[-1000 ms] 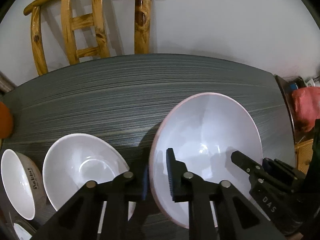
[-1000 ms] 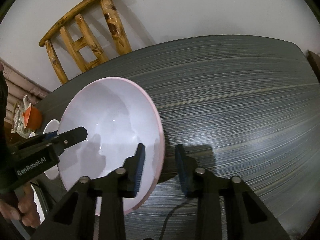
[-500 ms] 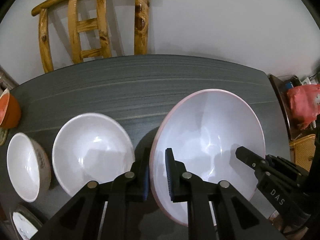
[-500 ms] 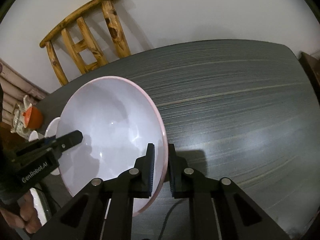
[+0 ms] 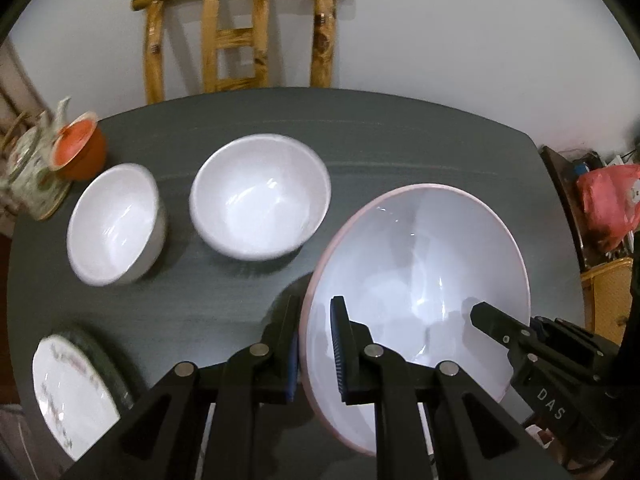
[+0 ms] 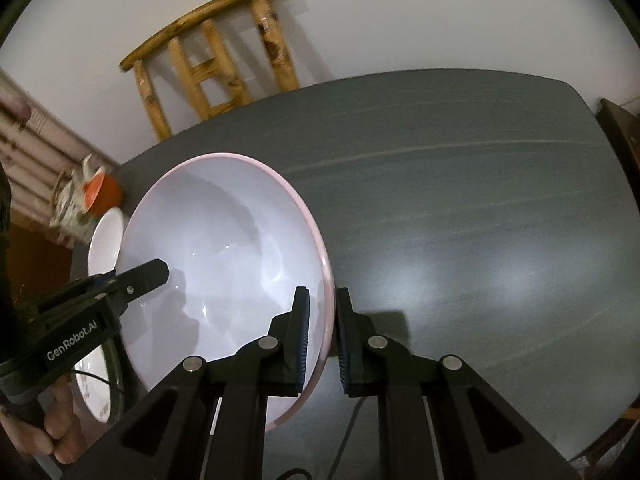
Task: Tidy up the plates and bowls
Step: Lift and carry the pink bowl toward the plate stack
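Observation:
A large white bowl with a pink rim (image 5: 420, 280) (image 6: 224, 256) hangs above the dark table, gripped at both sides. My left gripper (image 5: 316, 344) is shut on its left rim, and my right gripper (image 6: 322, 332) is shut on its right rim. Each gripper shows in the other's view: the right gripper (image 5: 500, 326) at the bowl's far side, the left gripper (image 6: 136, 276) likewise. Two smaller white bowls (image 5: 260, 196) (image 5: 114, 224) stand on the table to the left. A patterned plate (image 5: 72, 392) lies at the front left.
The dark grey table (image 6: 460, 220) stretches bare to the right. An orange cup (image 5: 78, 146) and a floral teapot (image 5: 30, 172) sit at the table's left end. A wooden chair (image 5: 240, 36) stands behind the table against the white wall. A red bag (image 5: 608, 200) lies off to the right.
The right gripper closed onto the big bowl's rim. Both grippers then lifted the bowl and the view pulled back, bringing the two small bowls, the plate and the teapot into sight.

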Tool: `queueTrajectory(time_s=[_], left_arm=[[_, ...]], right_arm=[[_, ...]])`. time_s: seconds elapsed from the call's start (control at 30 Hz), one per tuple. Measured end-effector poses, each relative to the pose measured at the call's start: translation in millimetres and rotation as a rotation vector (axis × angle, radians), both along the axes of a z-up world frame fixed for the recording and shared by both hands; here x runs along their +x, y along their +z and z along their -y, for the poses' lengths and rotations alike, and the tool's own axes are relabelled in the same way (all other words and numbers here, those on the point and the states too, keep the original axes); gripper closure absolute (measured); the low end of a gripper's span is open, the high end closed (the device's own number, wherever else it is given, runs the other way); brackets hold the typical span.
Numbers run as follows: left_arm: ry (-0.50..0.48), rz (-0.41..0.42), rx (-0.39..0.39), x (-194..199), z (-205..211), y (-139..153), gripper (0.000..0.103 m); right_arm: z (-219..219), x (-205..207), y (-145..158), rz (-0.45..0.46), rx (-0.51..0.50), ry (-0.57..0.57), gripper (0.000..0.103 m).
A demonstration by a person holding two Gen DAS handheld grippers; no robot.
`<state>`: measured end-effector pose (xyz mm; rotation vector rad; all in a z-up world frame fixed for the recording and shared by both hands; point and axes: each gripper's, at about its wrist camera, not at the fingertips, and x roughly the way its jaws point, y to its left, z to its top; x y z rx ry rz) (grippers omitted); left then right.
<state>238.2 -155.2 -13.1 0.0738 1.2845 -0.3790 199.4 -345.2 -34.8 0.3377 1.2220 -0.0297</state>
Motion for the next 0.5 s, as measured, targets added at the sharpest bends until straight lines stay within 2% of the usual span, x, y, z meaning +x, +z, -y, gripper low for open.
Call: queueTrajectory(time_s=[0.27, 0.5], left_arm=[[0.081, -0.04, -0.014, -51.1, -57.9, -12.9, 0.089], [0.143, -0.07, -0.015, -84.0, -99.4, -26.5, 0.089]], right_arm=[[-47.2, -52.0, -2.7, -0.023, 0.011, 0.048, 0.09], [-85.3, -72.7, -9.7, -0.051, 0.022, 0.105, 0.09]])
